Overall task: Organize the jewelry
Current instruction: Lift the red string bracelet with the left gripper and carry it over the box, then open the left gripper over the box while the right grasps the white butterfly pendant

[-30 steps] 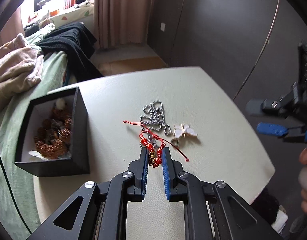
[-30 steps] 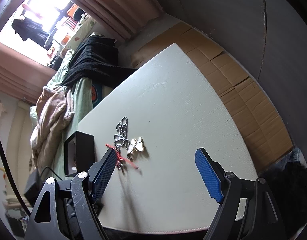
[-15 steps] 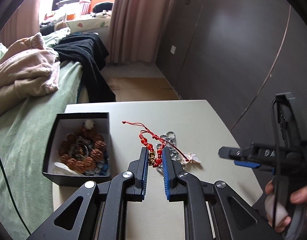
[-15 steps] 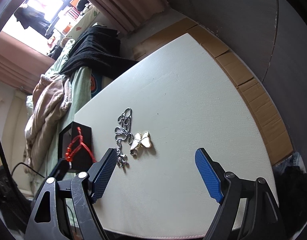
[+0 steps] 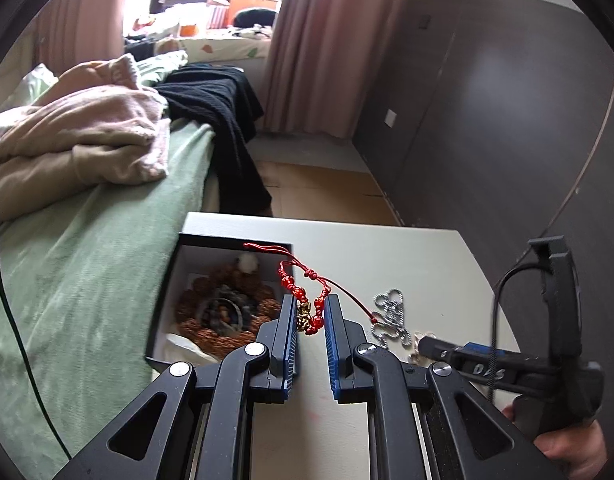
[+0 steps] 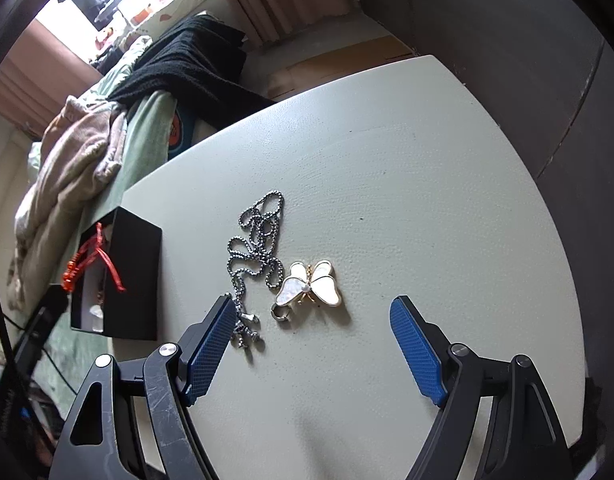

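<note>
Dangling red bracelet above black box

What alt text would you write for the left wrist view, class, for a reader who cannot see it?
The left gripper pinches a red beaded bracelet beside an open black box holding brown bead jewelry. A silver chain lies on the pale table; the right gripper reaches in from the right.
</note>
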Demonstrator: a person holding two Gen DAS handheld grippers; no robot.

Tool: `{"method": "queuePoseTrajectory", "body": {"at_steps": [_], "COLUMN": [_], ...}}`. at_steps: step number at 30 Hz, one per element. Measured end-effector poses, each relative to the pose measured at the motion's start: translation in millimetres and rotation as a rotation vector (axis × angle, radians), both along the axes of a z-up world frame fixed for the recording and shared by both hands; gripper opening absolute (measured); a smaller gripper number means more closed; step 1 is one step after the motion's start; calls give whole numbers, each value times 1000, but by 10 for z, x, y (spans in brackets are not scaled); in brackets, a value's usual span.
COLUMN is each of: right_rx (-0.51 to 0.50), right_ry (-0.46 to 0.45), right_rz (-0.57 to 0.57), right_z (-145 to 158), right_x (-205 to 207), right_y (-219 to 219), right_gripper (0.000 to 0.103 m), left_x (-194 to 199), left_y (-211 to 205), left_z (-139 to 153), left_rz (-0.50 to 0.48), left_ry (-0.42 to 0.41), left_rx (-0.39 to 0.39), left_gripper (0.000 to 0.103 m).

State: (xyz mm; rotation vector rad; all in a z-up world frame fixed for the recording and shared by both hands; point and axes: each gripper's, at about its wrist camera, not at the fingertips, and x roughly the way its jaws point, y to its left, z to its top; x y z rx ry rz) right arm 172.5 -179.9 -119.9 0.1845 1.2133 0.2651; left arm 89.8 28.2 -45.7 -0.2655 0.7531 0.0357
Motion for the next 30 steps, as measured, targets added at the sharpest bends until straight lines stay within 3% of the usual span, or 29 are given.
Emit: {"method": "queuePoseTrajectory", "body": {"at_steps": [4,6,11,12,16,20,22,25,27,30], "right_rx": [-64,-96,-200,-207,-104,13,67,138,177,230], "right_ry": [-12,-1,-37,-42,-11,0,-8,-25,-44,-85], "right_rz": [22,38,31,23,-1,-21,-29,-30,-15,19], "right_z": [-47,-91,-97,-88,-58,36,113,216,283,404], "right_x": [35,32,8,12,28,7,-20,-68,-90,-130], "right_y": [153,228,329,322,183,38,-8,-23,20,135], "right_gripper": [78,66,52,44,43,43,43,43,43,43], "left_x": [-24,-50,-63,-57,-38,-34,3,16,-26,-85], "left_y": [128,209,335,347,393,479,502,556,605,657], "left_z": [24,52,61,47,14,27,2,-28,-7,43], "left_rz": [49,82,121,124,136,150,141,159,188,217], "left_ry": [-13,-33,-41,-36,-26,-38,-13,4,-19,-48], "left_rx": [-5,-22,-39,-40,-54,-128,-158,-190,-204,-210], "left_gripper": [14,14,14,14,14,15,20,42,62,71]}}
